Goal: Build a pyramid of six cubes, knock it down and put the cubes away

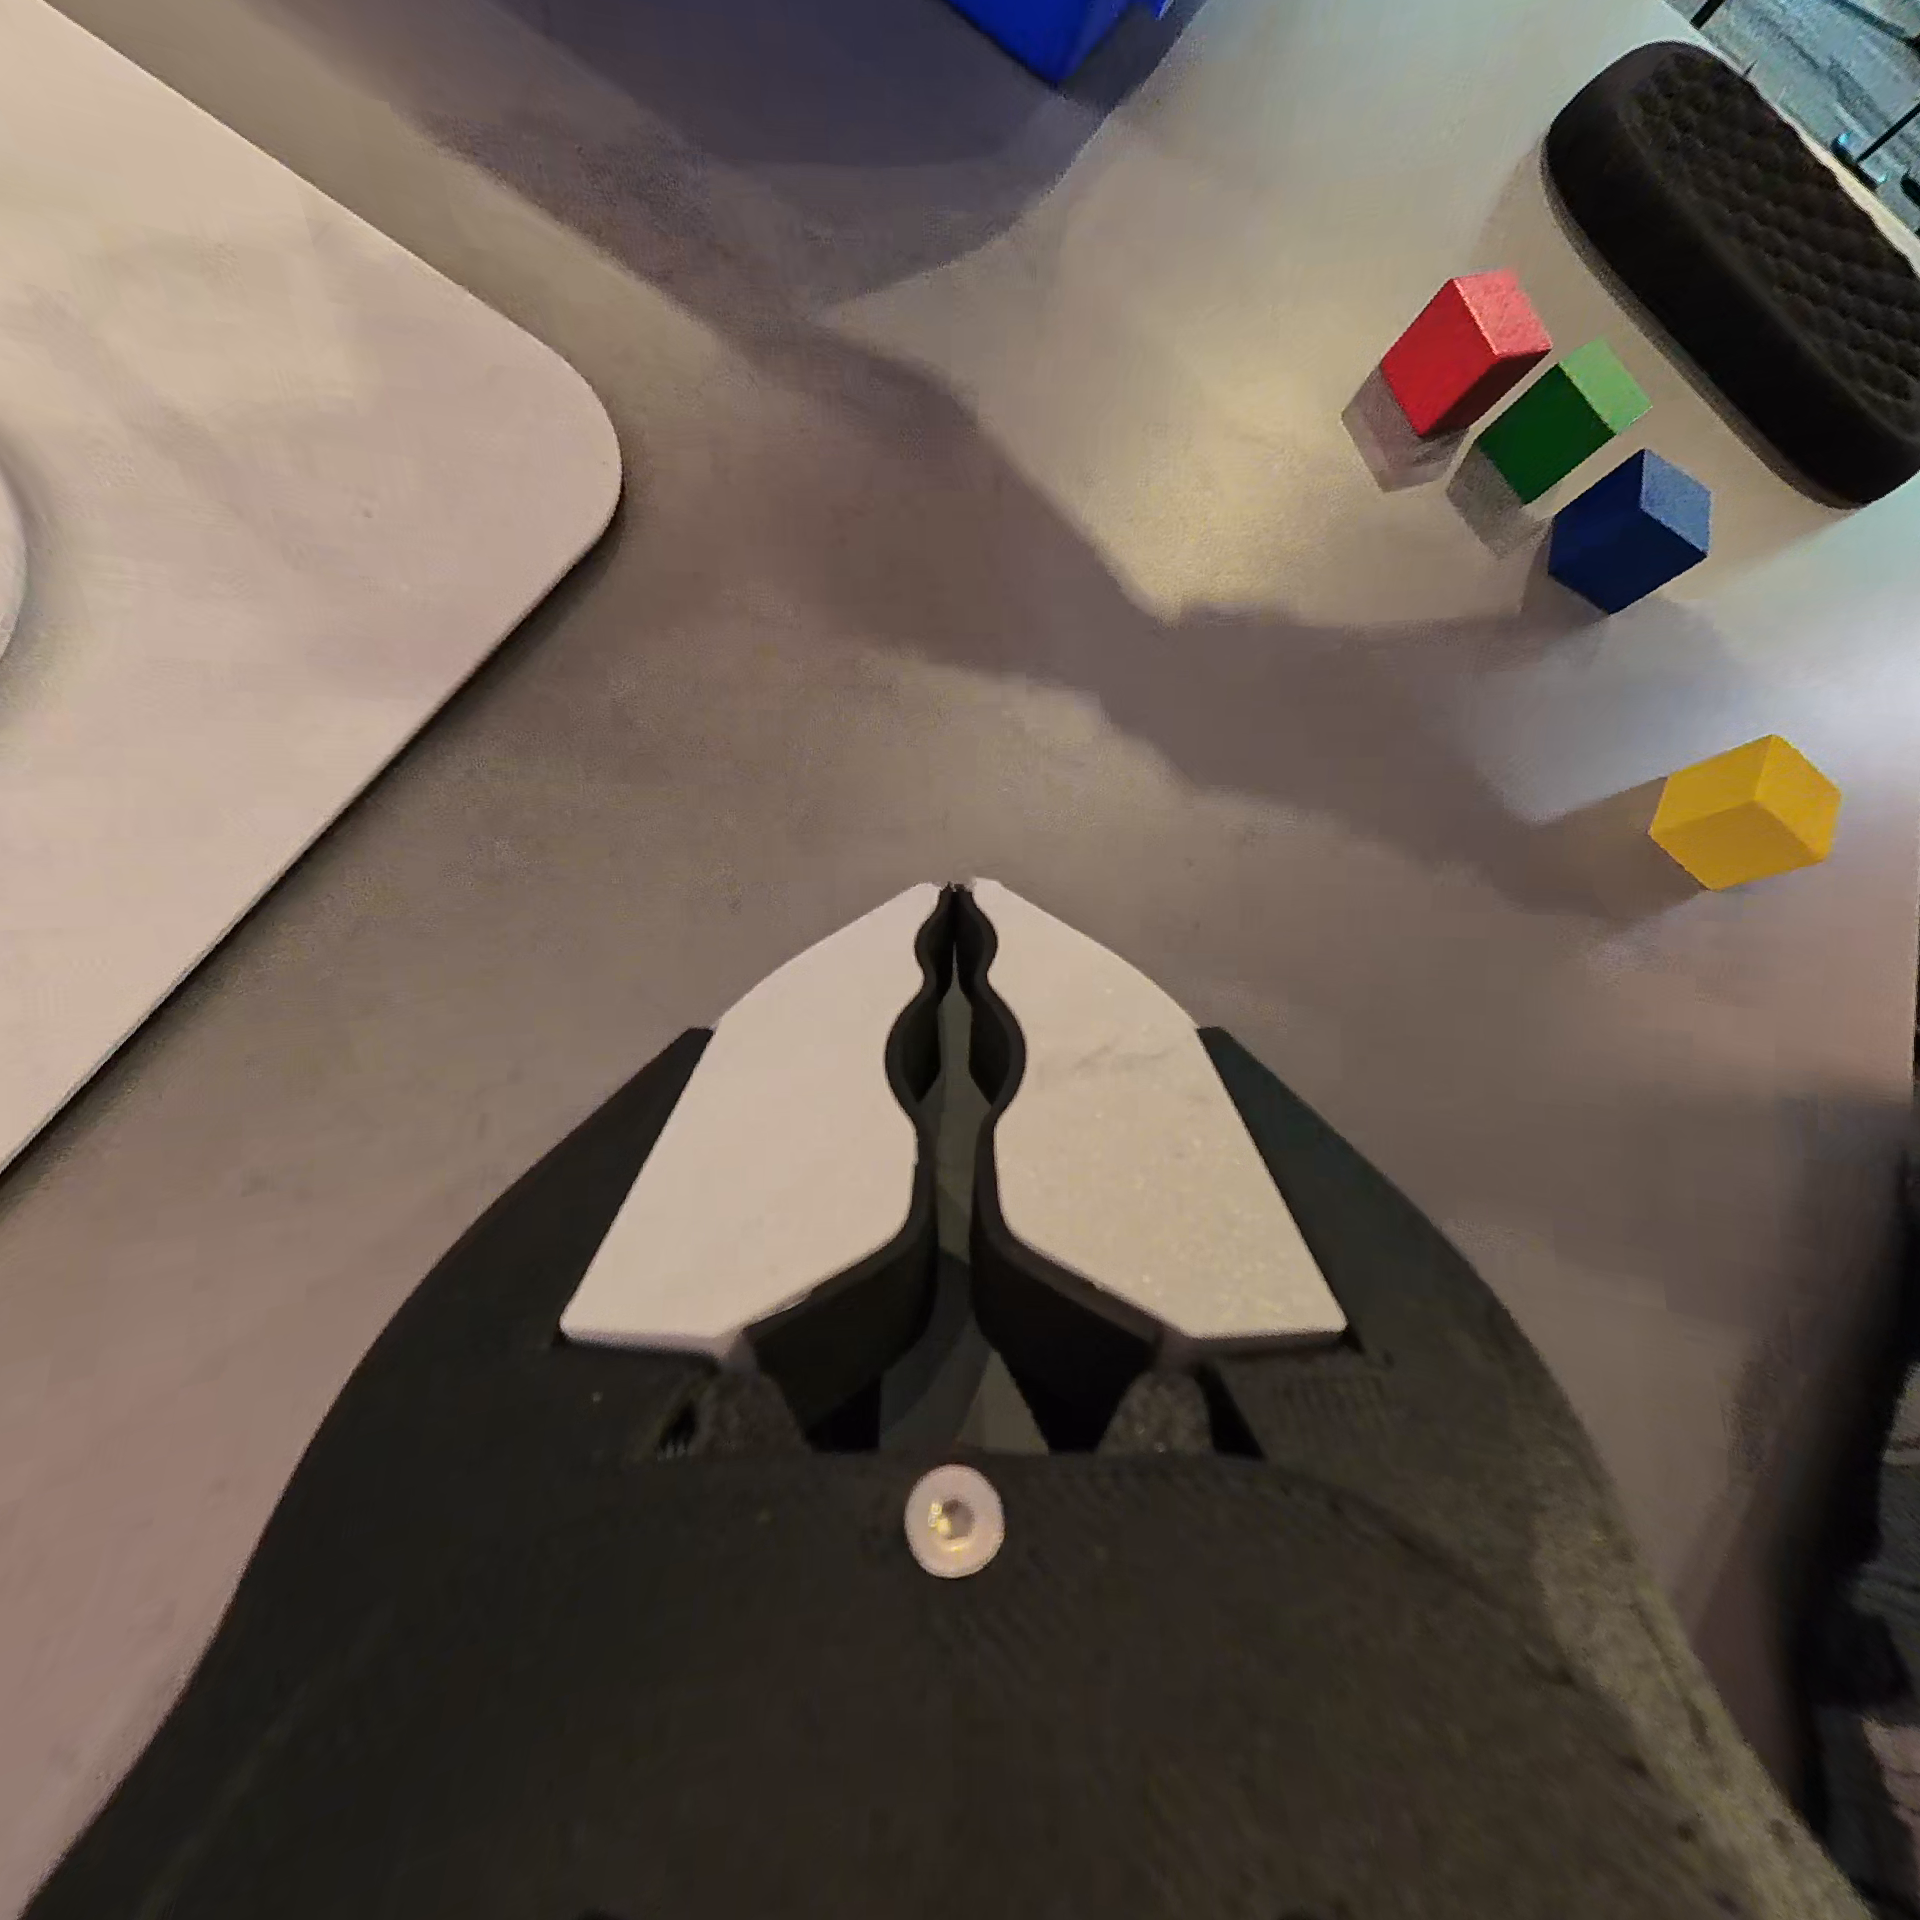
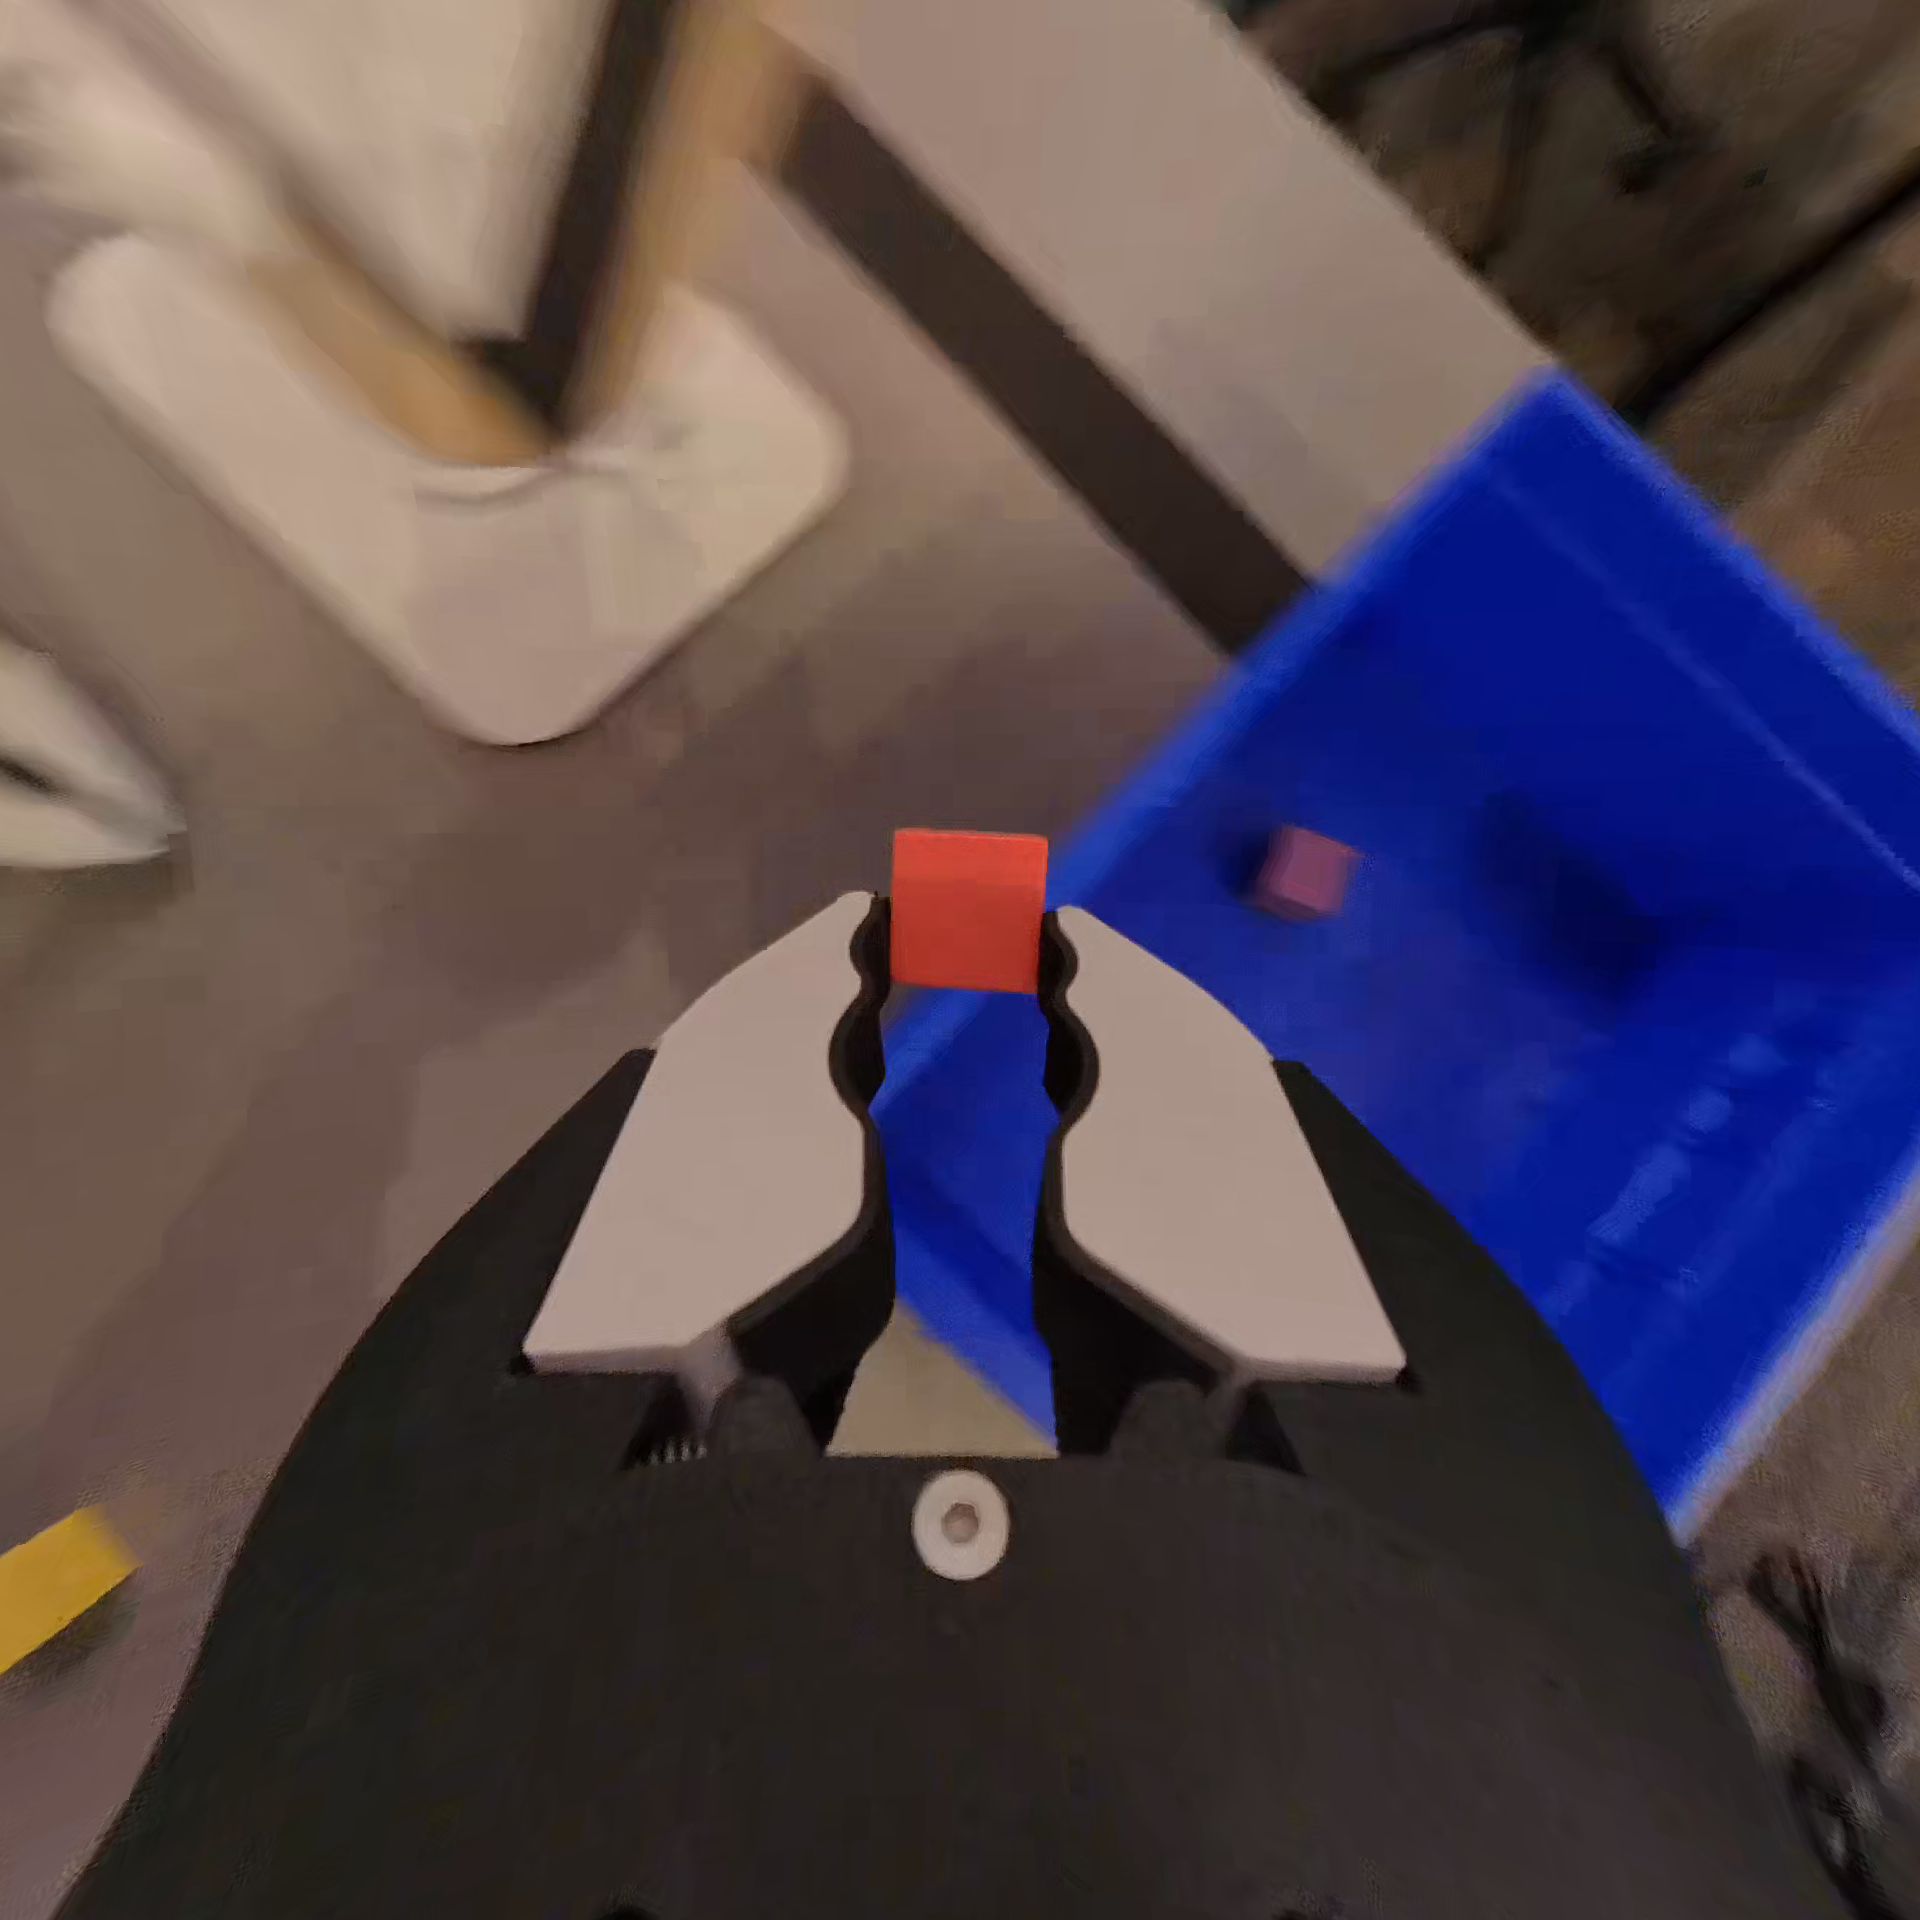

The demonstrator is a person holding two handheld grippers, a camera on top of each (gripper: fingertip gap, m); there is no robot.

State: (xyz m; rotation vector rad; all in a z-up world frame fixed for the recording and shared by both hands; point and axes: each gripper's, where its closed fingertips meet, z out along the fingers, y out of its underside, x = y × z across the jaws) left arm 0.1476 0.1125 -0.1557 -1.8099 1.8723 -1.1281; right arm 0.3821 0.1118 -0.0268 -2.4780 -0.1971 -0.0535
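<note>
In the right wrist view my right gripper [image 2: 966, 914] is shut on an orange cube [image 2: 968, 906], both pads pressed on its sides, held over the near edge of a blue bin [image 2: 1558, 1039]. A purple cube [image 2: 1304, 873] lies inside the bin. A yellow cube [image 2: 52, 1579] shows at the lower left. In the left wrist view my left gripper [image 1: 954, 891] is shut with nothing between its tips, above the grey table. A red cube [image 1: 1465, 353], a green cube [image 1: 1558, 421] and a blue cube [image 1: 1626, 530] stand in a row at the right, with a yellow cube [image 1: 1745, 810] nearer.
A pale rounded board [image 1: 260, 571] lies at the left and also shows in the right wrist view [image 2: 468, 499]. A black foam pad [image 1: 1745, 260] lies behind the cube row. A corner of the blue bin [image 1: 1049, 31] shows at the top. The right wrist view is blurred. Across from one pair of fingers to the other is roughly 30 cm.
</note>
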